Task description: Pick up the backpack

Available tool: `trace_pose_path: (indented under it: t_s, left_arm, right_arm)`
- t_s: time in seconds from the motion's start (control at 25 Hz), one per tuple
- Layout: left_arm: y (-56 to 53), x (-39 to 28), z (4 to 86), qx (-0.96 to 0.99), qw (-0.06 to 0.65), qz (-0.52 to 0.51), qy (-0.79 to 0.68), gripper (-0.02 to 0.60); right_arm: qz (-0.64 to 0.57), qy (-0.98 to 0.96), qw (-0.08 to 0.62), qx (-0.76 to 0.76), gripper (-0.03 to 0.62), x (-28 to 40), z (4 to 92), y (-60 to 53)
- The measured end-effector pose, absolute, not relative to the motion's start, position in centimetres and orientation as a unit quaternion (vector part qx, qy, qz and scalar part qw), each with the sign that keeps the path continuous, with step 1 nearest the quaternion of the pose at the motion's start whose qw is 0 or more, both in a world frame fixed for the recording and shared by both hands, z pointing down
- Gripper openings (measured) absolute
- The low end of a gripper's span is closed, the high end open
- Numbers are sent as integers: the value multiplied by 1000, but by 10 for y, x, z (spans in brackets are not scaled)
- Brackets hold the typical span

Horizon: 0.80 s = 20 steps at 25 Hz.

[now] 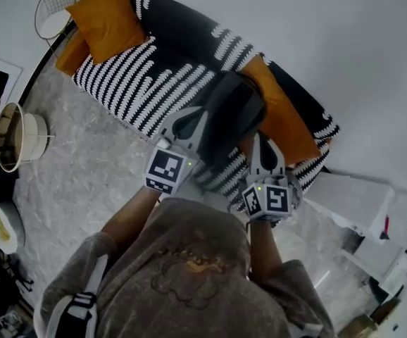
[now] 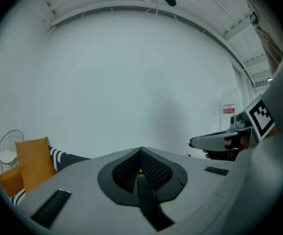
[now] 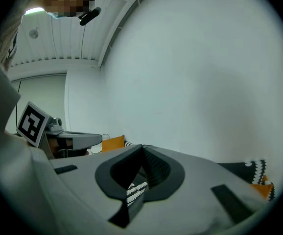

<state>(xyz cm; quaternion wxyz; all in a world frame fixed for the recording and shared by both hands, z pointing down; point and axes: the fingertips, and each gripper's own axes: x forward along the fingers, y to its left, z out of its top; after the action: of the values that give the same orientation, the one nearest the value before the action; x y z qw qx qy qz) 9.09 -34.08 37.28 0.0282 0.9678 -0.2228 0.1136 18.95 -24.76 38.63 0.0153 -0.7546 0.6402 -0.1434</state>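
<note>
Over the striped sofa (image 1: 140,76), you are holding the left gripper (image 1: 198,115) with jaws pressed together on nothing; the dark backpack (image 1: 232,108) is lying on the seat between both grippers, against an orange cushion (image 1: 284,122); the right gripper (image 1: 259,139) is hovering likewise closed, empty.

The person wears a grey-brown sweatshirt (image 1: 189,273) with a faint outline print (image 1: 189,267) in orange-tan on the chest. Its sleeves (image 1: 94,248) end short of the forearms. At the near left hangs a strap (image 1: 77,312) banded in black and white.

The left gripper (image 1: 198,115) and right gripper (image 1: 260,143) have smooth light-grey shells with black rectangular slots. Each carries a cube (image 1: 167,169) with black-and-white square markers and a small green light. The jaws' inner faces are dark mesh within a dark grey surround.
</note>
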Motion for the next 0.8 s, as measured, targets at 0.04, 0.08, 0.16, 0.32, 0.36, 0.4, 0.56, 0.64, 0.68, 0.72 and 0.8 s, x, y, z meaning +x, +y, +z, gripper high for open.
trace_pose_path:
  t_s: [0.04,0.08,0.16,0.32,0.36,0.4,0.56,0.64,0.68,0.72,0.8]
  left_arm:
    - [-344,94,375,969,30,115,-219,2]
    - [-345,96,377,969,31,117,-214,2]
    - [-346,102,382,971,32,123,-205,3]
    - [-349,116,392,972,35,130,-192,115]
    - [-352,120,396,972,37,129,-194,194]
    - [-355,123,401,971,40,127,-198,313]
    - [-361,136,422,969,49,142,-194,476]
    - [-362,139,434,968,55,155,-190,476]
    - [-363,141,441,967,58,162,-189,477]
    - [-364,143,449,966,60,168,-188,476]
    - [-367,147,468,963,63,181,-187,476]
  right_arm:
    - [-144,638,16,-757,6,192,387,-250]
    - [-144,635,16,-759,6,193,388,-252]
    - [-143,631,17,-762,8,197,390,-255]
    - [-164,632,26,-757,218,201,401,-264]
    - [-170,631,25,-756,275,203,406,-267]
    - [-175,629,24,-757,308,206,412,-270]
    - [-191,620,26,-760,334,217,432,-277]
    - [-203,616,26,-761,334,221,444,-280]
    - [-210,613,26,-761,334,223,452,-280]
    - [-218,610,25,-761,334,226,462,-280]
    - [-233,605,21,-761,334,232,486,-281]
